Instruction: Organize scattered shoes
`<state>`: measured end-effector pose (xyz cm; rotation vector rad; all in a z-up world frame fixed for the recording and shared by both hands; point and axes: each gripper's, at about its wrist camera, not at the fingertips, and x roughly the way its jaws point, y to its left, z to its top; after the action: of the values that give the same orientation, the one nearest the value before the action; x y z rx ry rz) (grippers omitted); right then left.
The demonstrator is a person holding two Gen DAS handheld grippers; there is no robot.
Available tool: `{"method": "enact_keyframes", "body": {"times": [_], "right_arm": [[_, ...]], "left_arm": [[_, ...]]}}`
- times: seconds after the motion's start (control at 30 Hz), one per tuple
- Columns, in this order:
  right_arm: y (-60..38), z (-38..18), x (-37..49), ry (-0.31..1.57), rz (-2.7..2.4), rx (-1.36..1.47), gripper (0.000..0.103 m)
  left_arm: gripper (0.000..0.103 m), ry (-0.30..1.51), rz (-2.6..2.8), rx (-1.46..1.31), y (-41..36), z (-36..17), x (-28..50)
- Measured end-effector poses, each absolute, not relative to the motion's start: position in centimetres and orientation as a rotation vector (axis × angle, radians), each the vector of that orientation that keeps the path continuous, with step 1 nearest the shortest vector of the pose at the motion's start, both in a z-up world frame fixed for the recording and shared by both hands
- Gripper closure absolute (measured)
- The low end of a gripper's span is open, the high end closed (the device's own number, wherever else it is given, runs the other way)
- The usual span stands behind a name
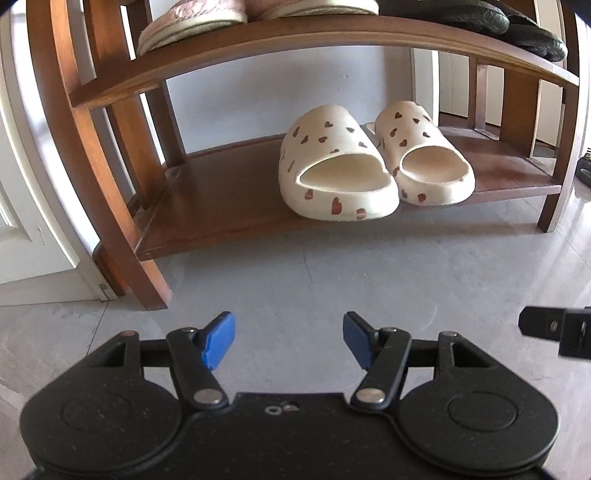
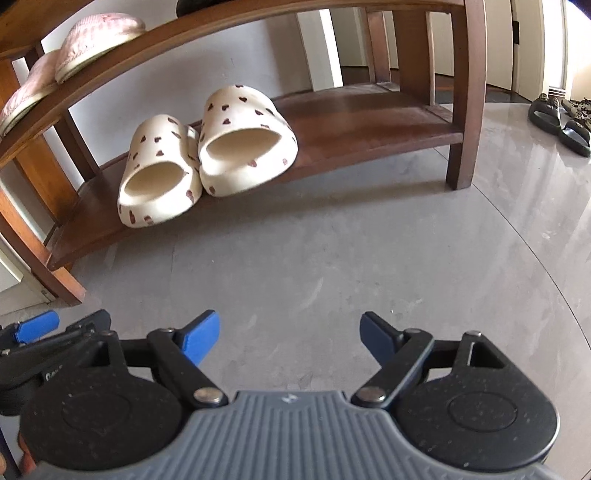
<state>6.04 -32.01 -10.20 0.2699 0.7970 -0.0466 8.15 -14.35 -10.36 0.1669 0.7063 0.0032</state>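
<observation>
Left wrist view: left gripper (image 1: 289,338), jaws apart, nothing between them, hung over grey floor (image 1: 332,266). Cream slippers with heart marks (image 1: 373,166), a pair, stood side by side and touching on the lower shelf (image 1: 221,195) of a brown wooden shoe rack, far and slightly right of the gripper, long axes running near to far, open toes facing it. Pink slippers (image 1: 192,22) and dark shoes (image 1: 524,26) lay on the upper shelf.

Right wrist view: right gripper (image 2: 290,338), jaws apart and empty, over bare floor. The cream pair lay far left. Black sandals (image 2: 561,118) lay loose on the floor, far right, well apart from the rack; judged the remaining item, the right hand nearer. Floor smooth, glossy tile.
</observation>
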Motion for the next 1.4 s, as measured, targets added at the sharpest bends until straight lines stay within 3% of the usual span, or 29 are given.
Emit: {"method": "enact_keyframes", "body": {"times": [1.4], "right_arm": [[-34.7, -9.6, 3.0, 0.789, -0.136, 0.289, 0.017]], "left_arm": [[0.039, 0.658, -0.109, 0.131, -18.4, -8.3, 6.5]]}}
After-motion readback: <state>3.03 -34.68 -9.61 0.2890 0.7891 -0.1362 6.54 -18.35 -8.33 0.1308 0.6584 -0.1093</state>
